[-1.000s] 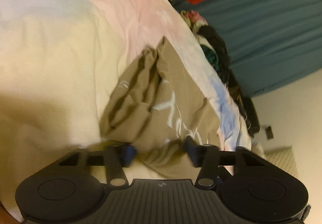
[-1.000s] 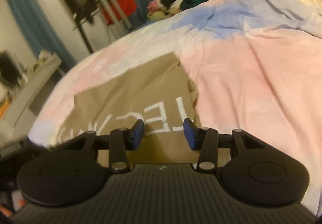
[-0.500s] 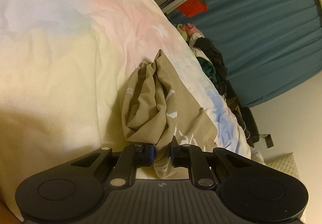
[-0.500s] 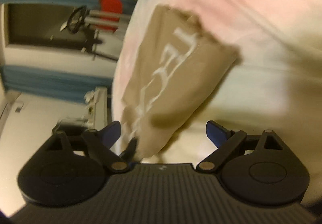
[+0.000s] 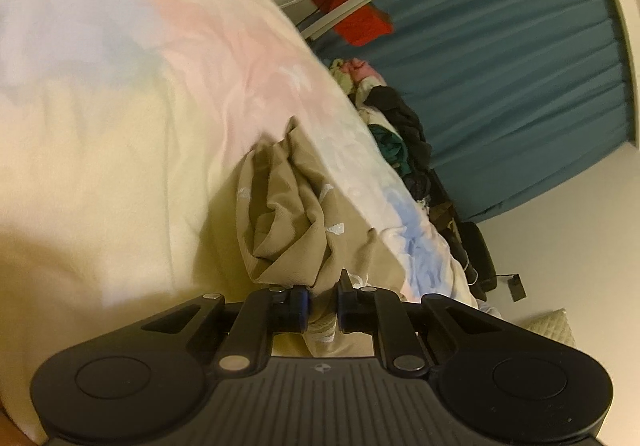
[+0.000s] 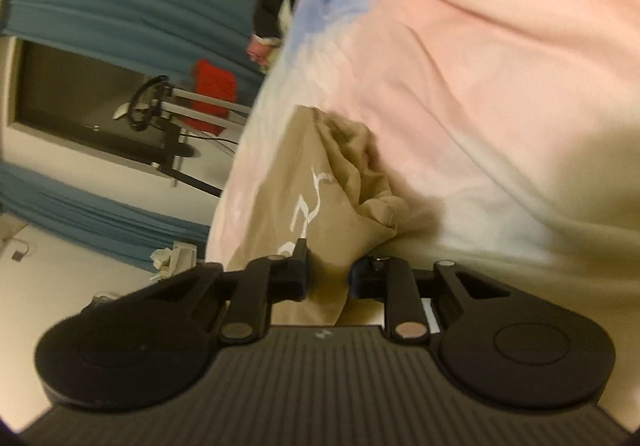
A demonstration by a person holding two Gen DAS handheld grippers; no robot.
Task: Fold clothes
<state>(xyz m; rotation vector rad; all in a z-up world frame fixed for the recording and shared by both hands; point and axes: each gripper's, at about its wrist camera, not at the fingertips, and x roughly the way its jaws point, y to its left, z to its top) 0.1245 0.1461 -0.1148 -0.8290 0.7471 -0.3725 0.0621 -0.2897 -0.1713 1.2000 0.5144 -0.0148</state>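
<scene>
A tan garment point(image 5: 288, 213) with white lettering lies bunched in folds on the pastel duvet point(image 5: 120, 125). In the left wrist view, my left gripper point(image 5: 323, 306) is shut on the garment's near edge, with cloth pinched between the blue pads. In the right wrist view the same tan garment point(image 6: 320, 181) runs from the duvet point(image 6: 480, 85) down into my right gripper point(image 6: 330, 278). Its jaws are closing, and cloth fills the narrow gap between them. The right view is rolled onto its side.
A heap of dark and coloured clothes point(image 5: 396, 125) sits at the bed's far edge, also in the right view as the clothes heap point(image 6: 276, 1). Beyond it hang a teal curtain point(image 5: 520, 65) and a metal stand with a red item point(image 5: 360, 21).
The left jaws closed onto the garment's edge and stayed there. The right gripper rolled sideways, opened wide, then closed around the garment, which went from flat to bunched.
</scene>
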